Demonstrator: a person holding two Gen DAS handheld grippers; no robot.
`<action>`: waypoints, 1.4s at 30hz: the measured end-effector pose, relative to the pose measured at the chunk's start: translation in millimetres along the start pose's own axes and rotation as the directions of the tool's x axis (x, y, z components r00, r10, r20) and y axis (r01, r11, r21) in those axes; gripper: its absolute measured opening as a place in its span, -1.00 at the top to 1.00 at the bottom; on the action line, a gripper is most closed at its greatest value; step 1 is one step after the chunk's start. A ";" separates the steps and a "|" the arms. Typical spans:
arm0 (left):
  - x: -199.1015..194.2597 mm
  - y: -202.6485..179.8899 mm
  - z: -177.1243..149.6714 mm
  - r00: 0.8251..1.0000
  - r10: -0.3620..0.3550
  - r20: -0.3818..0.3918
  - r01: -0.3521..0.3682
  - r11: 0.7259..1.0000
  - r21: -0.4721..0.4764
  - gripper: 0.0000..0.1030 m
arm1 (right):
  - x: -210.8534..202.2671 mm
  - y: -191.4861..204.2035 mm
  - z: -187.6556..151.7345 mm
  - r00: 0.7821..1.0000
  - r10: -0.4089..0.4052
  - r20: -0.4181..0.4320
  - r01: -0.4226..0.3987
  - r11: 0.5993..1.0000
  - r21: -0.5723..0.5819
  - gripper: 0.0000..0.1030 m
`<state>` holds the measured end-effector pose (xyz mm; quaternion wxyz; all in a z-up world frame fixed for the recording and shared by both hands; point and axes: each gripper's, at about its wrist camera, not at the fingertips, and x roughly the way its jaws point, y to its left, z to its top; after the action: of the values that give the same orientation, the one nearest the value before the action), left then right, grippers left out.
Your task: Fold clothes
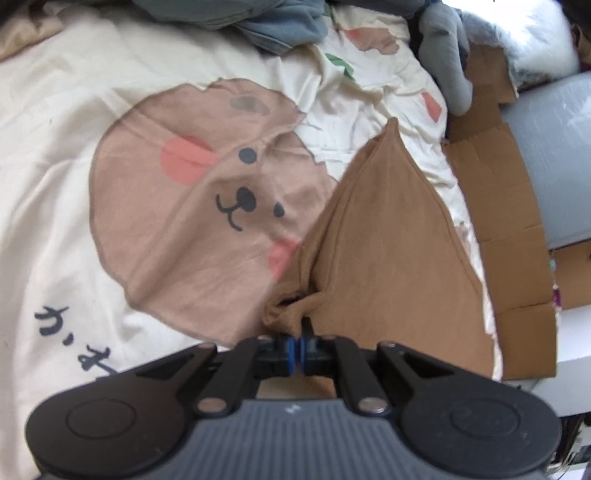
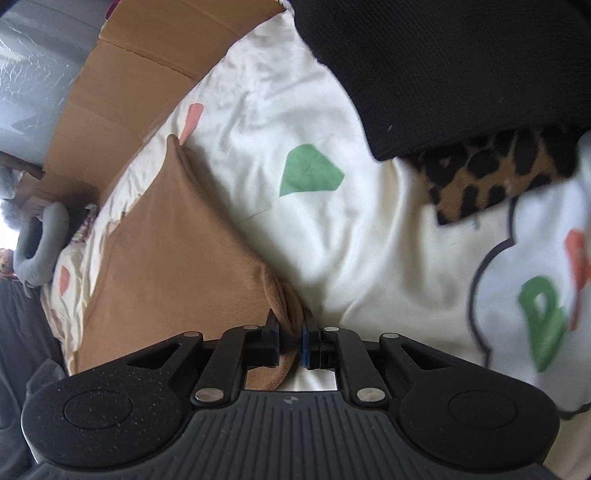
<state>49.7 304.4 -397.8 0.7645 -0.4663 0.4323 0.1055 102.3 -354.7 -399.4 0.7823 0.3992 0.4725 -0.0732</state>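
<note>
A brown garment (image 1: 388, 240) lies folded into a tapering shape on a cream bed cover (image 1: 66, 155) printed with a bear face. My left gripper (image 1: 297, 332) is shut on a bunched corner of it at the near end. In the right wrist view the same brown garment (image 2: 177, 251) stretches away to the left over the cream cover (image 2: 295, 110). A fold of its near edge fills the narrow gap between the jaws of my right gripper (image 2: 290, 328), touching both pads.
Flattened cardboard (image 1: 498, 206) (image 2: 129, 74) lines the bed's edge beyond the brown garment. A blue-grey clothes pile (image 1: 258, 22) lies at the far end. A black garment (image 2: 461, 66), leopard-print cloth (image 2: 487, 177) and a white printed garment (image 2: 535, 295) lie to the right.
</note>
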 end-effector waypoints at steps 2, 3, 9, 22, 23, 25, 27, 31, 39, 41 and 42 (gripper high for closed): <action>-0.5 4.6 -2.9 1.000 -0.024 0.015 0.024 1.000 -0.011 0.93 | -7.5 2.2 2.0 1.000 -0.025 0.001 0.025 0.999 -0.027 0.77; -1.1 5.1 -4.4 0.999 -0.030 0.021 0.031 1.000 -0.003 0.93 | -11.4 3.8 2.8 0.999 -0.037 0.004 0.037 0.999 -0.038 0.77; -4.3 16.9 -9.6 0.994 -0.095 0.058 0.097 0.995 -0.038 0.86 | -32.5 32.0 7.9 0.997 -0.076 0.019 0.078 0.987 -0.143 0.77; 11.4 45.7 -10.8 0.953 -0.278 0.123 0.292 0.950 -0.115 0.54 | -9.8 164.7 -12.6 0.993 -0.026 -0.112 -0.027 0.890 -0.455 0.77; 12.9 48.1 -10.6 0.948 -0.294 0.125 0.309 0.943 -0.125 0.54 | -4.5 176.6 -17.1 0.992 -0.026 -0.127 -0.038 0.876 -0.482 0.77; 16.0 49.8 -9.8 0.942 -0.310 0.129 0.327 0.936 -0.132 0.59 | 8.4 197.3 -29.3 0.987 -0.022 -0.158 -0.067 0.844 -0.533 0.77; 15.1 49.6 -8.7 0.939 -0.319 0.126 0.335 0.934 -0.128 0.64 | 22.8 214.4 -43.5 0.982 -0.028 -0.184 -0.085 0.814 -0.574 0.77; 6.5 47.5 -5.2 0.923 -0.353 0.153 0.373 0.918 -0.133 0.83 | 49.9 238.8 -69.5 0.971 -0.086 -0.225 -0.072 0.788 -0.612 0.78; -2.0 30.9 0.7 0.920 -0.356 0.165 0.380 0.914 -0.140 0.86 | 80.1 262.6 -127.8 0.940 -0.156 -0.304 -0.110 0.703 -0.703 0.81; -1.2 31.4 0.0 0.926 -0.343 0.160 0.366 0.918 -0.153 0.86 | 85.0 260.2 -140.0 0.929 -0.171 -0.327 -0.118 0.701 -0.703 0.82; -0.7 32.6 -0.5 0.929 -0.334 0.156 0.358 0.919 -0.163 0.86 | 86.5 258.8 -145.7 0.923 -0.180 -0.340 -0.123 0.699 -0.705 0.83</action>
<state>30.6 321.8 -417.6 0.7490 -0.5983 0.2820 0.0381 177.3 -57.4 -358.8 0.7659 0.0630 0.6132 0.1827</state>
